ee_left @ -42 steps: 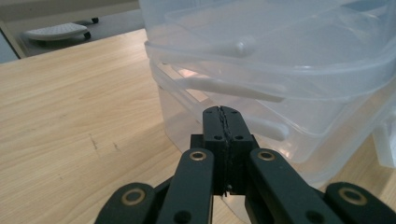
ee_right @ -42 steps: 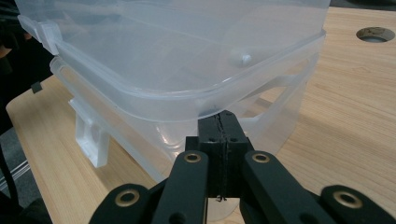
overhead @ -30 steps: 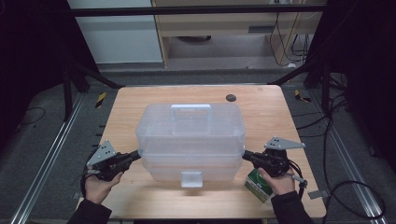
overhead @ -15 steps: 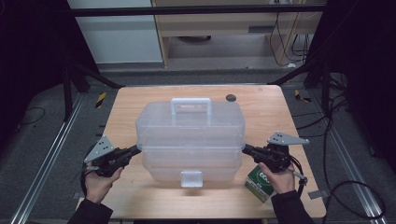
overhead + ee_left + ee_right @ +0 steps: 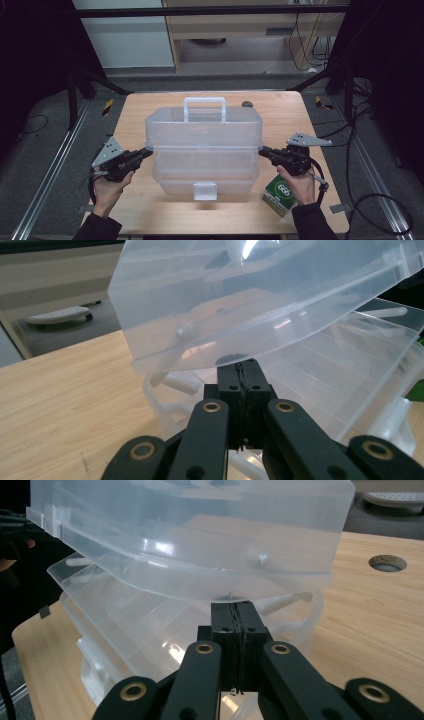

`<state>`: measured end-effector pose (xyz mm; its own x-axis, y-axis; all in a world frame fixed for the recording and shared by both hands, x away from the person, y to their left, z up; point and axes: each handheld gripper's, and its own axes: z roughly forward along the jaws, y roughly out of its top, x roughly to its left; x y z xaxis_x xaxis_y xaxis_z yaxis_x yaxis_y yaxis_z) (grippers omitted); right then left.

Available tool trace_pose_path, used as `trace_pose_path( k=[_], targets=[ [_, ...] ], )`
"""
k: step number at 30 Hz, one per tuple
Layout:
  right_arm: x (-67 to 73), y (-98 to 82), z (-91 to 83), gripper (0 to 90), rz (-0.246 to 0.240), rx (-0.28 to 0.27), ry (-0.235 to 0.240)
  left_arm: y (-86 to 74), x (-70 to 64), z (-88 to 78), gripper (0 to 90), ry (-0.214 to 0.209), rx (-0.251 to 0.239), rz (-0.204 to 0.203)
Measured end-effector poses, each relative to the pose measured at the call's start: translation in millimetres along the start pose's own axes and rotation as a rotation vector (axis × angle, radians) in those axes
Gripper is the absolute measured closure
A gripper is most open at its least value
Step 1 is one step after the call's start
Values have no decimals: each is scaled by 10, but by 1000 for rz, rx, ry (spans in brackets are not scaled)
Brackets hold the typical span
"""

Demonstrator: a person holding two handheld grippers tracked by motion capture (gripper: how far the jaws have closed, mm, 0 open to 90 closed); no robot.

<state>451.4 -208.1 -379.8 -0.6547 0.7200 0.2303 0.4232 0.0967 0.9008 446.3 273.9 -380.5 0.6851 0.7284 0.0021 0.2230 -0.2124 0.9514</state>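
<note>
High view, clear plastic toolbox, lid raised

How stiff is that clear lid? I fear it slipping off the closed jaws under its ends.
The lid is thin clear plastic, so probably light and slightly flexible. Its smooth edge merely rests on the left gripper and right gripper, so it could slide.

High view overhead, facing forward; both gripper views close, level, sharing clear box lid
</note>
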Motion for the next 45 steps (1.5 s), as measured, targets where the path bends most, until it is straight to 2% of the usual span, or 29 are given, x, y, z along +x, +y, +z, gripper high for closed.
trace_pose_path(
  k=[4, 8, 11, 15, 18, 19, 25, 35, 40, 42, 45],
  targets=[
    [-2, 9, -6, 892, 3, 0, 2, -6, 2, 16, 896, 4, -3, -13],
    [-3, 8, -4, 896, 0, 0, 1, -12, 1, 16, 891, 1, 0, -16],
    [-2, 6, -3, 897, -1, 3, 0, -27, 11, 16, 869, 14, 15, -9],
    [3, 2, 1, 898, -8, 13, -2, -94, 59, 3, 754, 55, 26, -10],
    [1, -5, 7, 898, -10, 18, -3, -102, 97, -18, 702, 89, 15, -11],
    [5, -5, 11, 898, -7, 20, -4, -86, 99, -22, 662, 94, 9, 0],
    [6, -3, 11, 898, -11, 22, -6, -54, 84, 28, 598, 94, 10, 27],
    [12, 3, 14, 898, -10, 25, -4, -20, 43, 153, 583, 94, 10, 76],
    [14, 1, 21, 898, -10, 26, -2, -6, 44, 159, 595, 96, -1, 77],
    [13, -1, 26, 897, -12, 28, -4, -2, 23, 158, 601, 109, -6, 89],
    [20, -5, 30, 886, -15, 30, -5, 8, 9, 157, 609, 121, -5, 88]
  ],
)
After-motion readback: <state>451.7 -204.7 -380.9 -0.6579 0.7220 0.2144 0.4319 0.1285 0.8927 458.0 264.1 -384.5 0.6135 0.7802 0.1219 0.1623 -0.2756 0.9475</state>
